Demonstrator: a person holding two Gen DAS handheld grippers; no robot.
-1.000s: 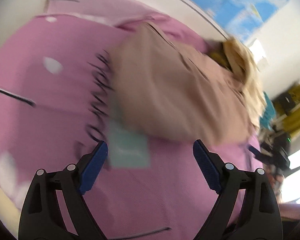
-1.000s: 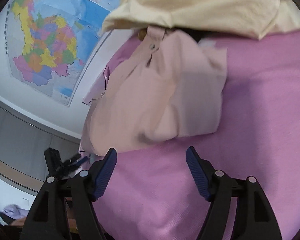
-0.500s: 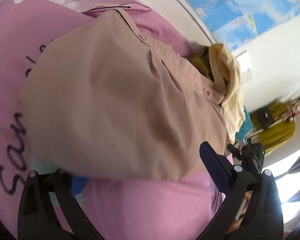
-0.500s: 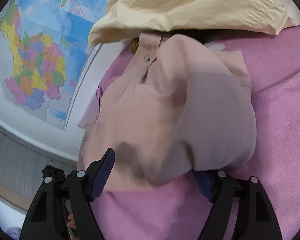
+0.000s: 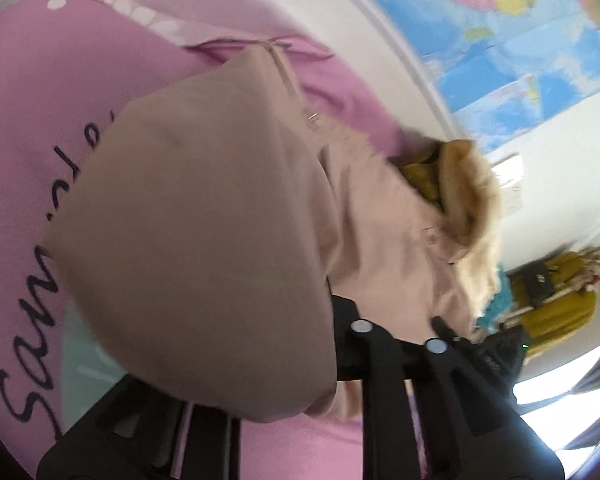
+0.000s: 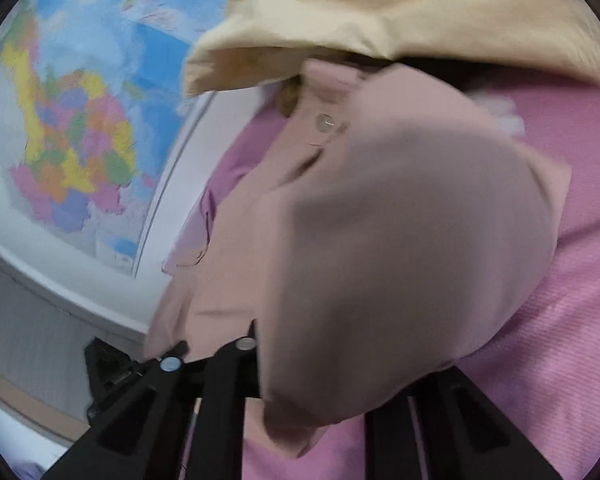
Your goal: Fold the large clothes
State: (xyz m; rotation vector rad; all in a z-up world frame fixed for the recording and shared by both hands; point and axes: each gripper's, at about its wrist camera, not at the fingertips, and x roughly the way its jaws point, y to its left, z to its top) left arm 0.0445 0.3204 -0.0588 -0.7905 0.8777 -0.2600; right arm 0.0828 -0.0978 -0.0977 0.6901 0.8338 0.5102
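On the pink bedspread (image 5: 300, 448), a bunched beige garment (image 5: 204, 240).

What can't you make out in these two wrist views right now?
- Left gripper fingertips: left wrist view, covered by the beige garment.
- Right gripper fingertips: right wrist view, under the same garment.
- Black lettering on the pink cover: garment hides part.

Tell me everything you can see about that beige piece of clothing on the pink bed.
The beige garment is soft, plain woven cloth with a buttoned band and a small pale button. It lies bunched on the pink bedcover, its far end under a pale yellow garment. Its near edge drapes over both tongs, left and right, which are closing on it.
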